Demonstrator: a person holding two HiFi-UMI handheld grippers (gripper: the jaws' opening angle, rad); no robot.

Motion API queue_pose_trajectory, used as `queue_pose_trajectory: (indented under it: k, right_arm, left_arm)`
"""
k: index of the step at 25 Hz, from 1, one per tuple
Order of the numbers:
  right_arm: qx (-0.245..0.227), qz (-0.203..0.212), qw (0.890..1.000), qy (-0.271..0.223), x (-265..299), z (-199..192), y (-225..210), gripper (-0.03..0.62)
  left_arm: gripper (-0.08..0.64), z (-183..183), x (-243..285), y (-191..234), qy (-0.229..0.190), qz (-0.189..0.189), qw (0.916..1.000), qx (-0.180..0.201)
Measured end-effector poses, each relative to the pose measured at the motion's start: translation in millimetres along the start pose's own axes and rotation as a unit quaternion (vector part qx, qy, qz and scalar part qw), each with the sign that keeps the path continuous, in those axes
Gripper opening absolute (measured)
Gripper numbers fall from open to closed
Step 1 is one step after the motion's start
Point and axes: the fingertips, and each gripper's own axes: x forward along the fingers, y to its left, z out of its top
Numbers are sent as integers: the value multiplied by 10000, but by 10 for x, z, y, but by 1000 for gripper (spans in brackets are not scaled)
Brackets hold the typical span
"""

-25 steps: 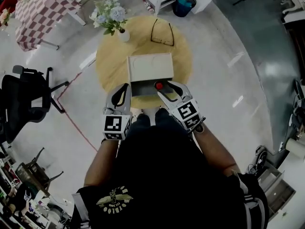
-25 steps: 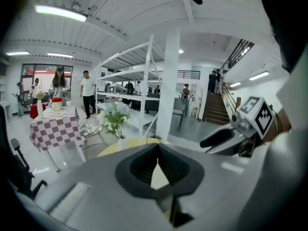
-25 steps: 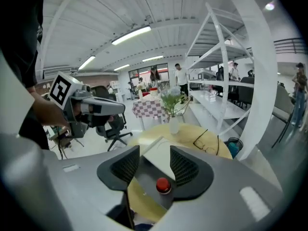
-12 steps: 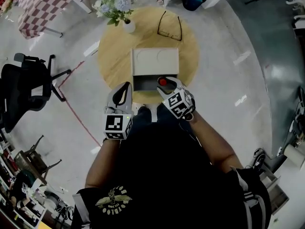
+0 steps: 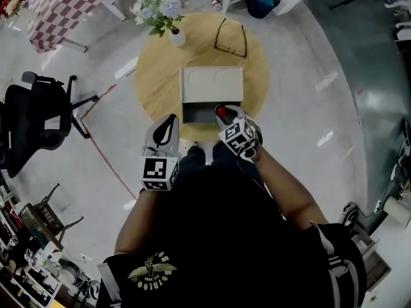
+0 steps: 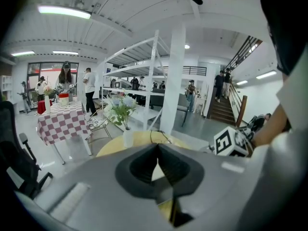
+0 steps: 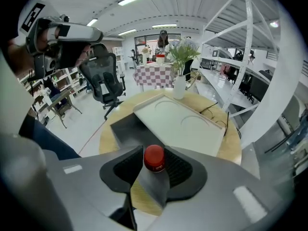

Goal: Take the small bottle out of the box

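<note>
Head view is giving you the layout: a round wooden tabletop (image 5: 154, 82) is carrying a box (image 5: 212, 85) with a cream top panel, two circles pressed into it, and a dark open compartment on your side. The small bottle (image 5: 220, 111) is standing at the right end of that compartment, red cap up. Your right gripper (image 5: 224, 116) is reaching down onto it. Your left gripper (image 5: 168, 122) is hanging just off the tabletop's near edge, left of the box and apart from it. Wire-framed glasses (image 5: 231, 37) and a white vase of flowers (image 5: 168, 15) are sitting at the far side.

Right gripper view is adding the grip: the fingers have just been closing, and their ribbed black pads (image 7: 122, 170) are pressing the round cap from both sides, with the pale translucent body running down between them.

Left gripper view is showing your fingers meeting at the tips, nothing between them.

Cubes are carrying black-and-white square markers. The gold emblem on your dark shirt (image 5: 151, 271) is too small to read.
</note>
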Motion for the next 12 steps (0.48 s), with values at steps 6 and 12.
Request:
queue_pose_trajectory:
  k: [6, 12]
  right_arm:
    - [-148, -148, 9997, 129, 45, -7, -5, 138]
    - [75, -71, 9999, 68, -177, 90, 75, 137]
  left_arm:
    - [0, 43, -91, 58, -80, -24, 9999, 68]
    - [0, 208, -189, 121, -303, -123, 9993, 180]
